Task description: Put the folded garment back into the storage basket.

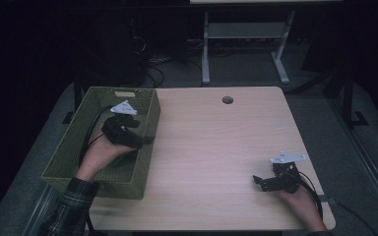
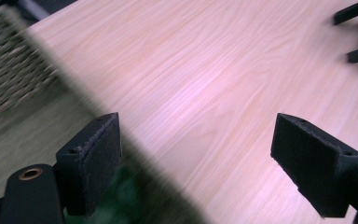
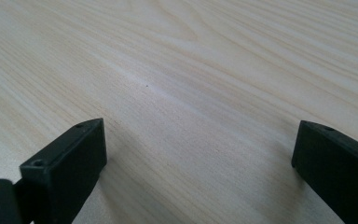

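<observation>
So the left gripper is up over the right wall of the green woven basket, jaws spread wide with nothing in them. The right gripper sits low on the tabletop near the front right corner, also spread and empty. The basket is on the tabletop's left edge.

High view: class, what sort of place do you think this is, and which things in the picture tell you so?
Probably a lab or workshop set up for recording. A plain wooden table with a cable hole, loose cables on the floor behind it, and a second metal-legged bench in a dark room suggest it.
</observation>
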